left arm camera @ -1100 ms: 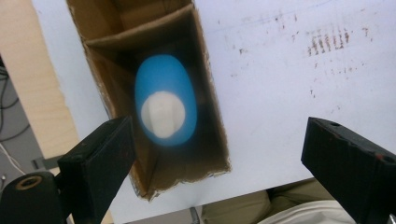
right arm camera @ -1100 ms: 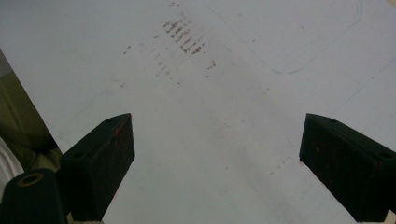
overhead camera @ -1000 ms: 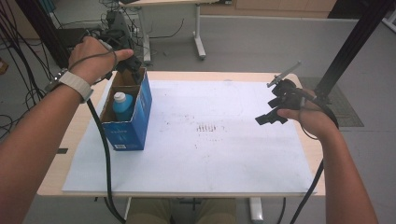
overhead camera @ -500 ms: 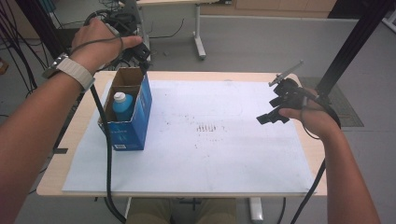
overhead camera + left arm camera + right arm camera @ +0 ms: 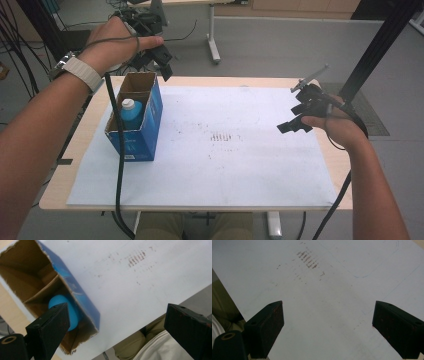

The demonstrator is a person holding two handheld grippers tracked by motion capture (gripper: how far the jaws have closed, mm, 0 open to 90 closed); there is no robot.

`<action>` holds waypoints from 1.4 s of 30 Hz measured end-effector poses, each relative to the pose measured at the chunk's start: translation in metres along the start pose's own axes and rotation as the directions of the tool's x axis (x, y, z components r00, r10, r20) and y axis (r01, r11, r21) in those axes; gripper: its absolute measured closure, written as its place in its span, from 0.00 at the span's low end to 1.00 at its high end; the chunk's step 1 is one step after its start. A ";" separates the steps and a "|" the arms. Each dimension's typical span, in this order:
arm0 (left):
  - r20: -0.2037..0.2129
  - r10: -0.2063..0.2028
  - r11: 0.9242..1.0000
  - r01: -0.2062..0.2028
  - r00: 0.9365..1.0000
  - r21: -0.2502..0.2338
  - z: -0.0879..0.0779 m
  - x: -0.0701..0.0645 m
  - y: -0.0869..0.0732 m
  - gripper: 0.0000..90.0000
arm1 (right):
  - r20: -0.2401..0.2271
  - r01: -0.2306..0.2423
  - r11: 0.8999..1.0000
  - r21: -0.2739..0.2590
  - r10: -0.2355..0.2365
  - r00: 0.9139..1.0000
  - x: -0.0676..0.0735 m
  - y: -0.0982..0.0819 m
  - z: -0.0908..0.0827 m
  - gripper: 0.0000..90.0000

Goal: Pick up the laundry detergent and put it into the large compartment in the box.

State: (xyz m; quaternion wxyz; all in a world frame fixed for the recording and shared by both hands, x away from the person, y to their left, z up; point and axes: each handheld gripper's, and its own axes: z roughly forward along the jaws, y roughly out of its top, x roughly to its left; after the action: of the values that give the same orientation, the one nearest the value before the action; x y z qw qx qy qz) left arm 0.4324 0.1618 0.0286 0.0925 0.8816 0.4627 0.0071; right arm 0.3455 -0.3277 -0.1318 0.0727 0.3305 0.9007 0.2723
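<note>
Left gripper (image 5: 162,60) is held above the blue box (image 5: 137,120), jaws wide and empty, probably clear of the blue bottle (image 5: 131,113) seated upright inside. Right gripper (image 5: 295,117) is parked over the white sheet (image 5: 225,165), wide open, empty.

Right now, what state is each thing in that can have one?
Left gripper: open, empty, raised above the box.
Right gripper: open, empty, held over the paper's right side.
Box: upright, top open.
Blue bottle: standing in the box's near compartment, white cap on.
</note>
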 end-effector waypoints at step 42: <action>0.027 0.546 0.836 -0.547 0.837 0.051 0.089 -0.067 0.019 0.10 | -0.013 -0.016 1.000 -0.006 0.016 1.000 -0.003 -0.006 0.006 0.11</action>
State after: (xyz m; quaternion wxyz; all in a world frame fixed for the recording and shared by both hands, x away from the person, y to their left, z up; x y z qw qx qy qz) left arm 0.4186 0.0825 -0.0503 0.0642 0.9793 0.1914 0.0149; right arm 0.3462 -0.3308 -0.1404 0.0659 0.3358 0.8976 0.2778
